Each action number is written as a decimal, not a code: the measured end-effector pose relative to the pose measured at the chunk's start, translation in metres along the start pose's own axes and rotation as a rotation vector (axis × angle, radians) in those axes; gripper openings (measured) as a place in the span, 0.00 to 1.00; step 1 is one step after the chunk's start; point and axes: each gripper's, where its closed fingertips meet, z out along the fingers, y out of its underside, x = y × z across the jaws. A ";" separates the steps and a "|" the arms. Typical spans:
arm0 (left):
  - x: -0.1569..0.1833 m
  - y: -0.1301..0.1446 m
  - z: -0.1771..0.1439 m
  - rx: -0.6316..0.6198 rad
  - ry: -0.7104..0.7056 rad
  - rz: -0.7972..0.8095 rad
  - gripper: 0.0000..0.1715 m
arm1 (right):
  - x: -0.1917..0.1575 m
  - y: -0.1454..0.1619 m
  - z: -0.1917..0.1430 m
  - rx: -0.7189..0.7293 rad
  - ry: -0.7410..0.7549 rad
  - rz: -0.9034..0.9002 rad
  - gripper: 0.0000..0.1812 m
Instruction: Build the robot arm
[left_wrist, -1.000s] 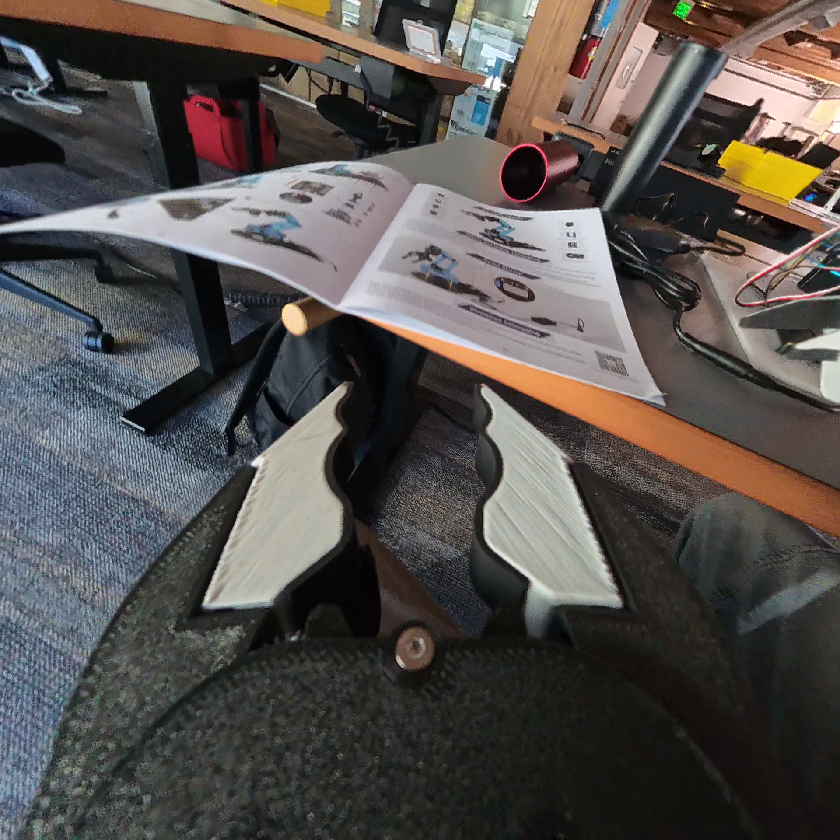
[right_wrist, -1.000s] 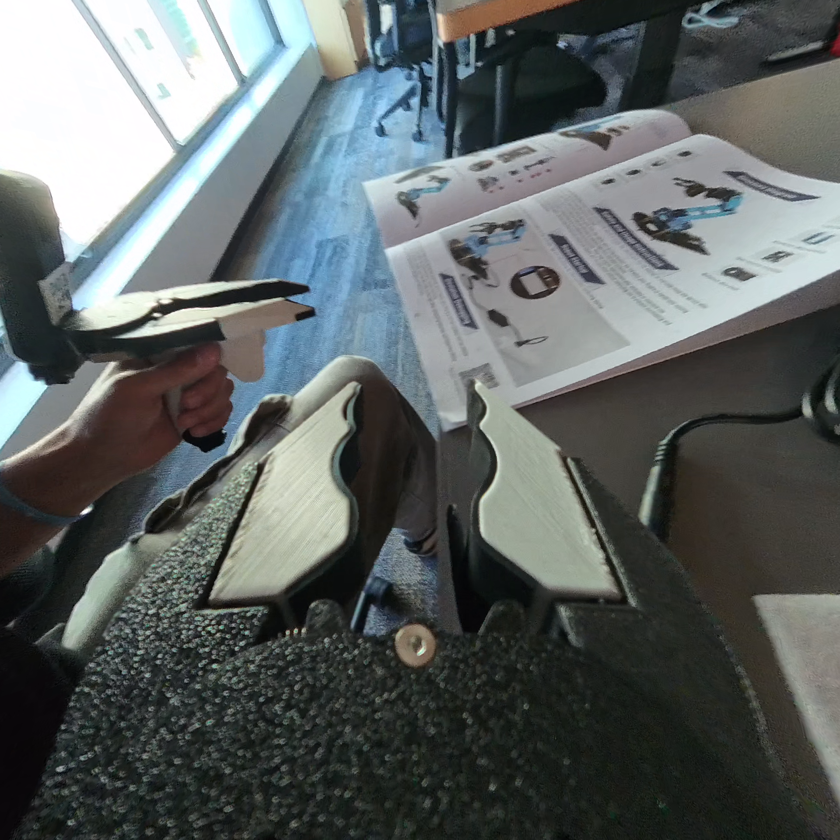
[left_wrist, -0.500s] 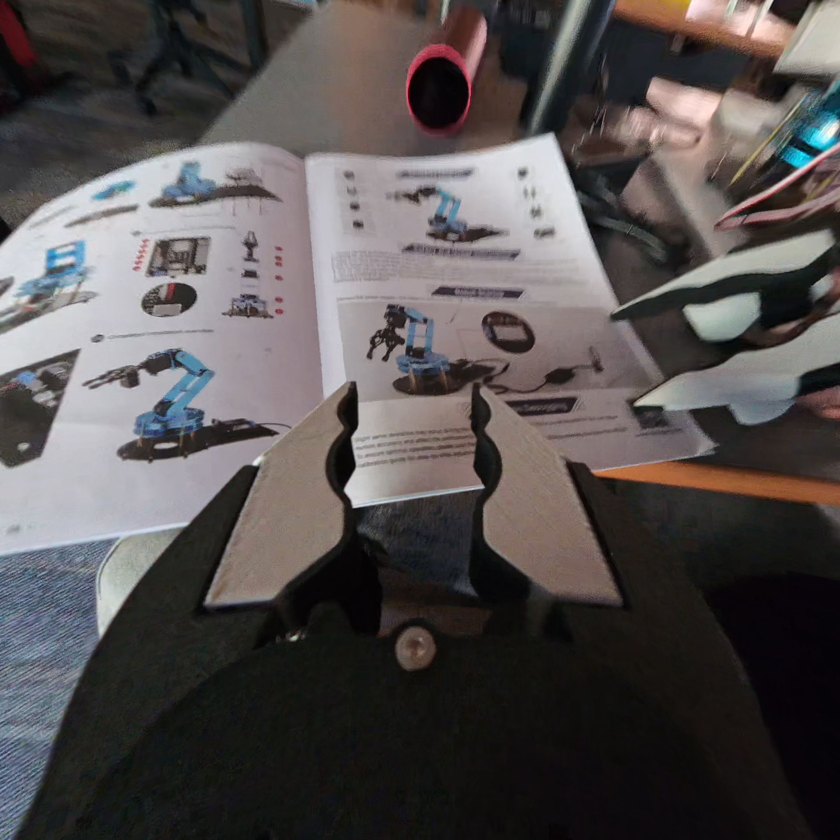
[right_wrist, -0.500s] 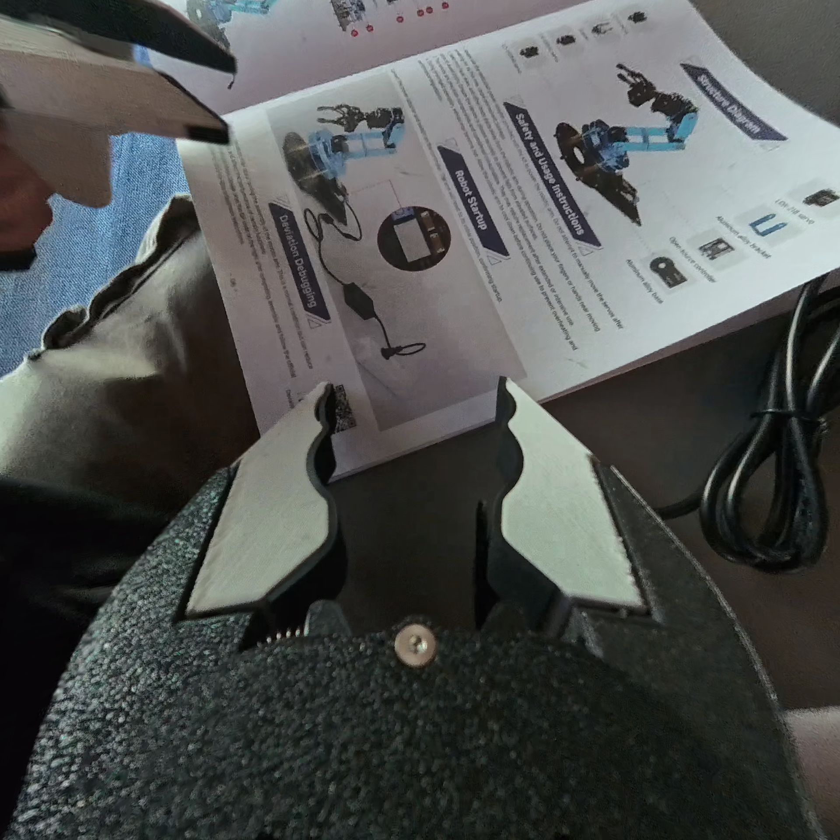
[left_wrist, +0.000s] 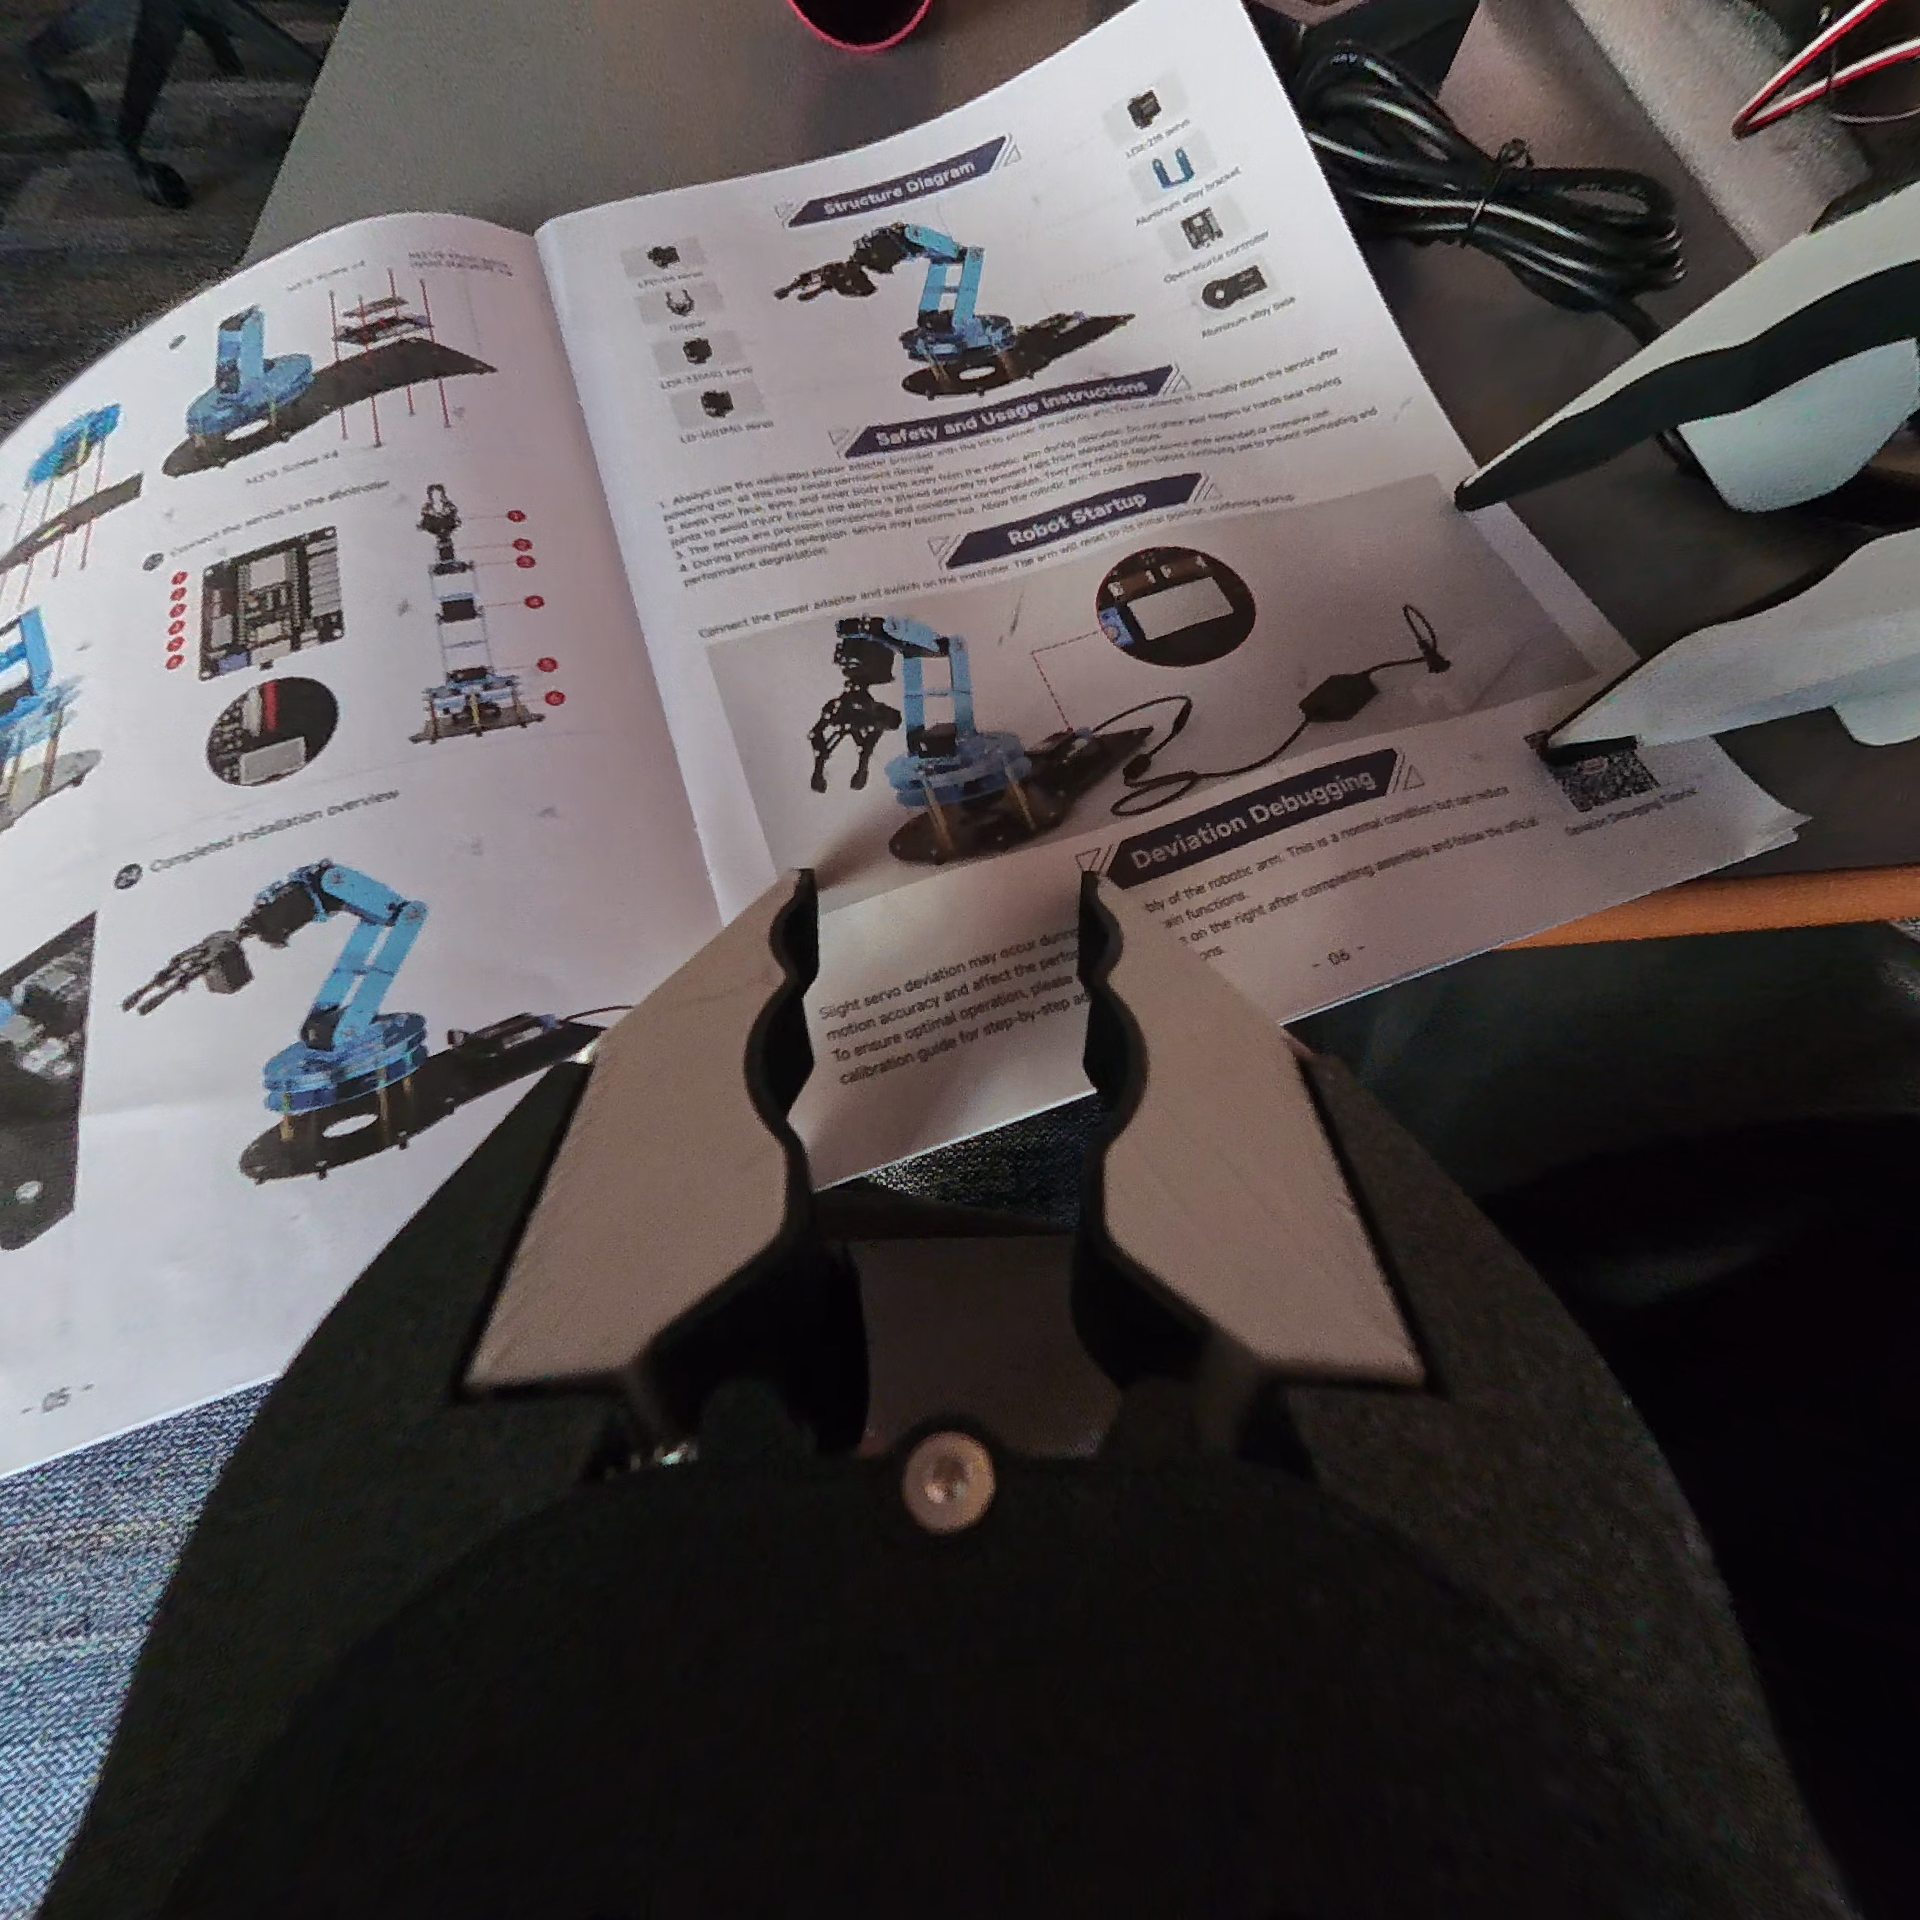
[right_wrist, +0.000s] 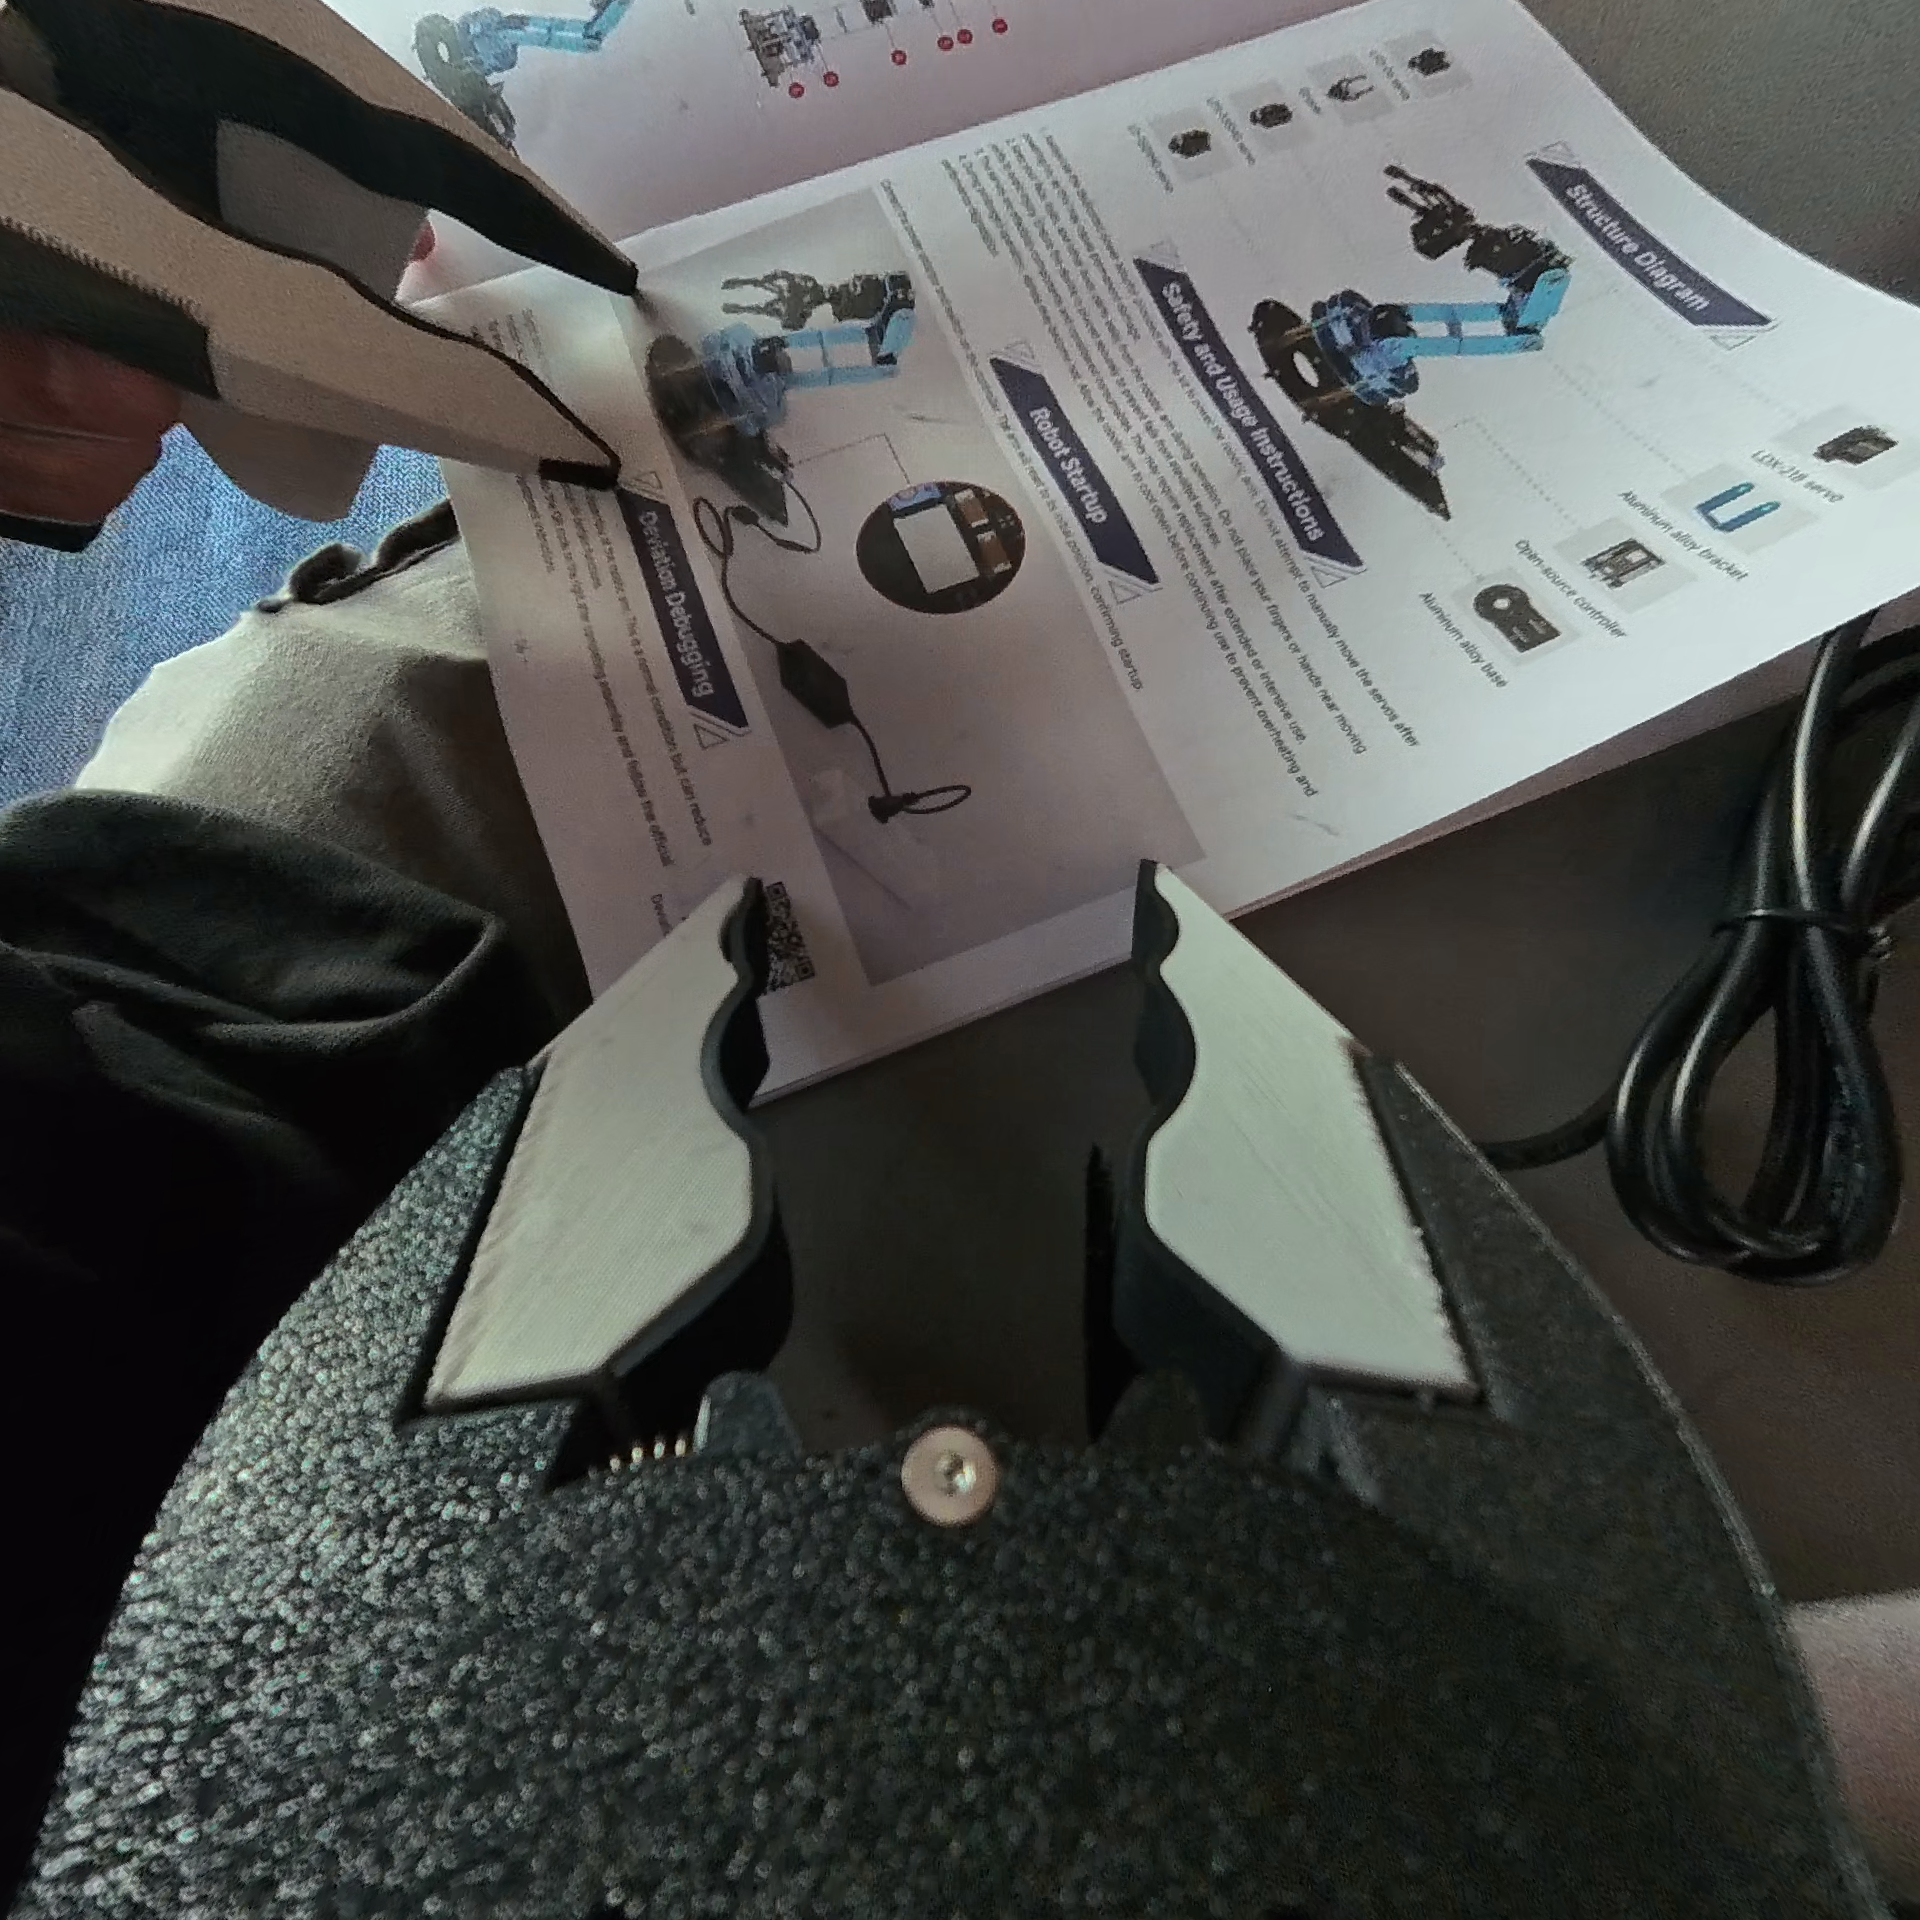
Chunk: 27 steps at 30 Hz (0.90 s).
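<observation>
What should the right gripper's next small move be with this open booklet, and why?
Probably ease the right gripper forward and down onto the booklet's near corner. Its jaws are open and empty, one fingertip already over that corner, which overhangs the table edge; the left gripper hovers open over the bottom edge.

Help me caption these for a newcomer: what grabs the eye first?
An open booklet with blue robot-arm pictures sprawls over the desk edge. Both claws hang open over its right page: the left claw above the bottom edge, the right claw at the outer corner. A coiled black cable lies right of the booklet.
</observation>
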 end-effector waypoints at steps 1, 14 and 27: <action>0.000 0.000 0.000 0.003 0.001 -0.001 0.29 | 0.000 0.000 0.000 0.001 0.000 -0.001 0.39; 0.001 0.002 -0.004 0.055 -0.010 -0.041 0.26 | 0.000 0.000 0.000 0.008 -0.006 -0.002 0.39; -0.039 -0.002 -0.060 0.201 -0.056 -0.135 0.27 | -0.009 0.015 -0.033 0.023 -0.018 0.038 0.37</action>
